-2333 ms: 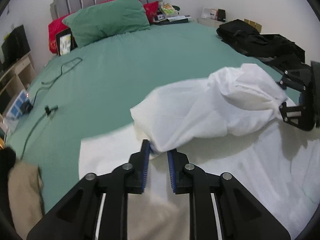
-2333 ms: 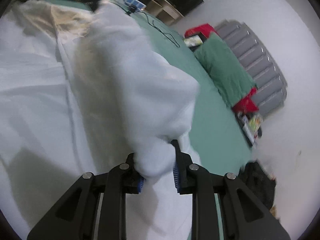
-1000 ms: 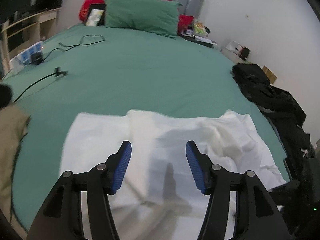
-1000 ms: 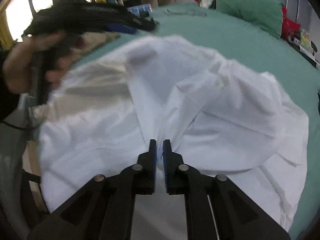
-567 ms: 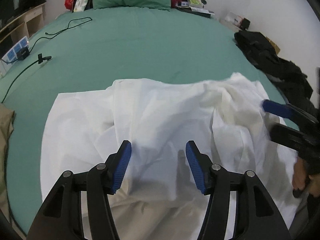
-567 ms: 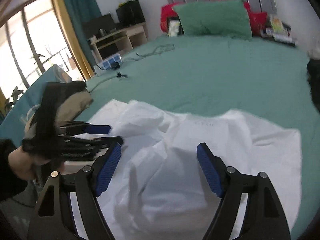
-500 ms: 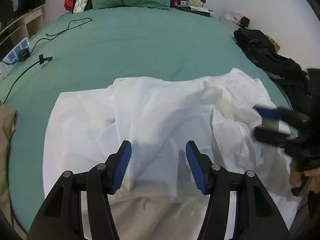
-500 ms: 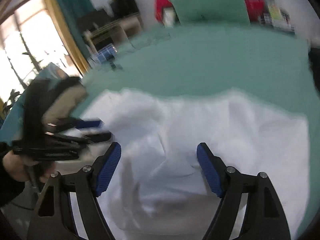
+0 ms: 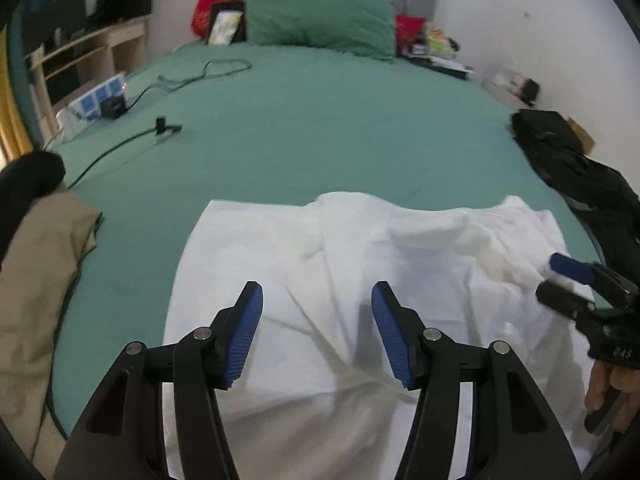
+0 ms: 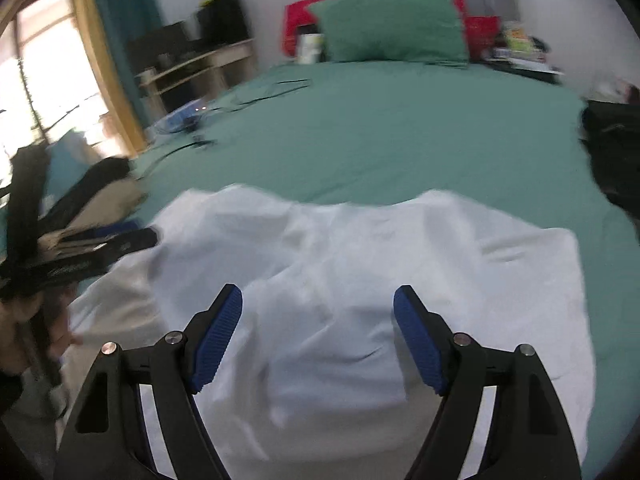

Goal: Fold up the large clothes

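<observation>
— White crumpled cloth garment (image 9: pixel 360 264), where is it?
— At 6 o'clock on the green bed sheet (image 9: pixel 320 128).
— And both grippers?
— Left gripper (image 9: pixel 317 332) and right gripper (image 10: pixel 318 334) hover above it, jaws wide, holding nothing.

Green pillow (image 9: pixel 318 14), blk cable (image 9: pixel 120 148)

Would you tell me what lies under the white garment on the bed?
The white garment lies on the green bedsheet, which shows around its far edge. Whatever else is beneath is covered.
</observation>
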A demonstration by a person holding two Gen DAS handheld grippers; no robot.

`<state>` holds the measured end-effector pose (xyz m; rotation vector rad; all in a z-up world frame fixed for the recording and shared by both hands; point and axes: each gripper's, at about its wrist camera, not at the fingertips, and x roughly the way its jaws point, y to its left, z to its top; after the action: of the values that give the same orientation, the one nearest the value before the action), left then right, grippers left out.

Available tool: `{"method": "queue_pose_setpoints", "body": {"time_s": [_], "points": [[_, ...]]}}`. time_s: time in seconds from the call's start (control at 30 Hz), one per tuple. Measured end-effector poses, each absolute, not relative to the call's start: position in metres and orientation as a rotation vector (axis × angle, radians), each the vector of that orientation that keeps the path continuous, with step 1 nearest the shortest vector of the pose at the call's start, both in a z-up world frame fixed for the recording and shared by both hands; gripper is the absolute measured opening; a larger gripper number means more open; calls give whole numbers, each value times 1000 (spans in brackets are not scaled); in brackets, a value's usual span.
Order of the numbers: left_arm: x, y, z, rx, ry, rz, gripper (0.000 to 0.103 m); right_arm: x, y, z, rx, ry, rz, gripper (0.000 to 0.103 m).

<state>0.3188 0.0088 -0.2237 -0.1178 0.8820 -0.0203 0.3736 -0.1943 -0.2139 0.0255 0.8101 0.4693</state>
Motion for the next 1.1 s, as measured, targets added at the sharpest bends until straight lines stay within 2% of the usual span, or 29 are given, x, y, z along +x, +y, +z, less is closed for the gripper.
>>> {"method": "queue_pose_setpoints", "body": {"time_s": [0.2, 0.33, 0.7, 0.9, 1.1], "points": [[324, 4, -255, -61, 1002, -30, 60, 385, -177, -239, -81, 895, 393, 78], [311, 9, -257, -65, 1000, -21, 60, 371, -167, -242, -208, 909, 395, 81], [243, 47, -197, -54, 895, 4, 60, 325, -200, -213, -144, 917, 364, 82], [195, 78, -174, -93, 854, 24, 60, 279, -249, -189, -68, 850, 269, 82], [154, 111, -172, -198, 841, 78, 60, 230, -317, -192, 40, 902, 122, 82]]}}
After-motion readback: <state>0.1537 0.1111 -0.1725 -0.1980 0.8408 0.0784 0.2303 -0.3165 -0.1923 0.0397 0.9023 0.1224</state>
